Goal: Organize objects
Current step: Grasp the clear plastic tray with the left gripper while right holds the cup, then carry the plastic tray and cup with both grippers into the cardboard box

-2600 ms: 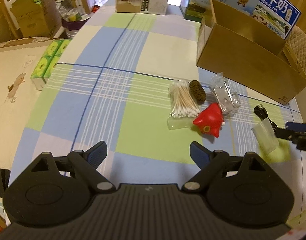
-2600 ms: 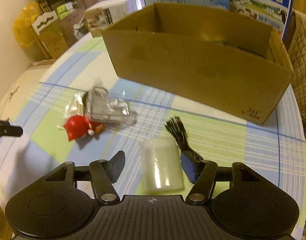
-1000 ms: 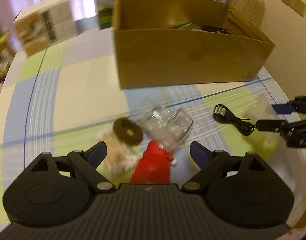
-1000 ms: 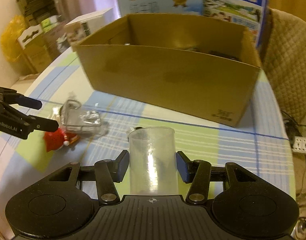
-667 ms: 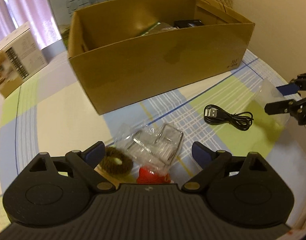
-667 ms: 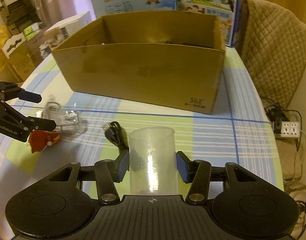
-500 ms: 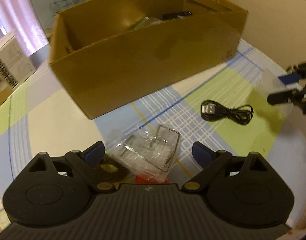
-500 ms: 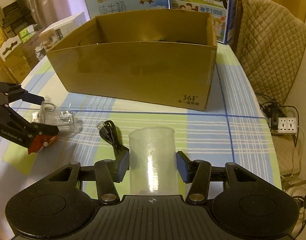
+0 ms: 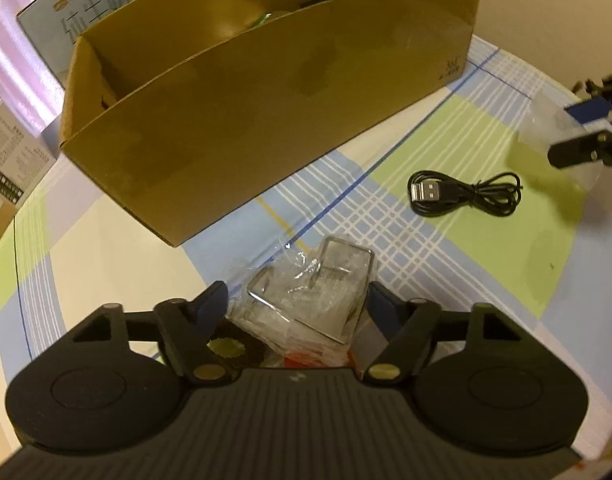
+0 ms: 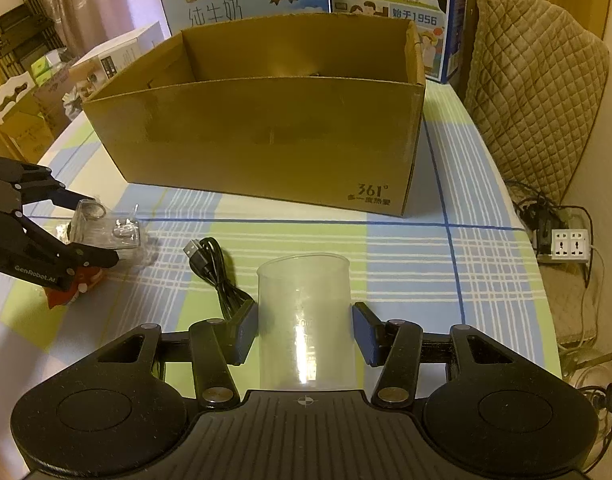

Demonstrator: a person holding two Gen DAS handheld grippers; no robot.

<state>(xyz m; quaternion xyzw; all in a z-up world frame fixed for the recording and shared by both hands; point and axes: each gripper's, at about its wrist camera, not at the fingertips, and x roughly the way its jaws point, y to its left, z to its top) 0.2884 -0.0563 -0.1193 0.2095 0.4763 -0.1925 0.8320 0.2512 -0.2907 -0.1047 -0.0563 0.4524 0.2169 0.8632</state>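
The cup (image 10: 303, 320) is pinched by the right gripper (image 10: 303, 330) before the box (image 10: 265, 136); the bag (image 9: 306, 300) is straddled by the spread left gripper (image 9: 297, 304) and could be crushed or slip.

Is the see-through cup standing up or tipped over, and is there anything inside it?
Upright and empty. The right gripper holds the clear cup with its open rim on top, and you can see straight through its walls to the checked tablecloth.
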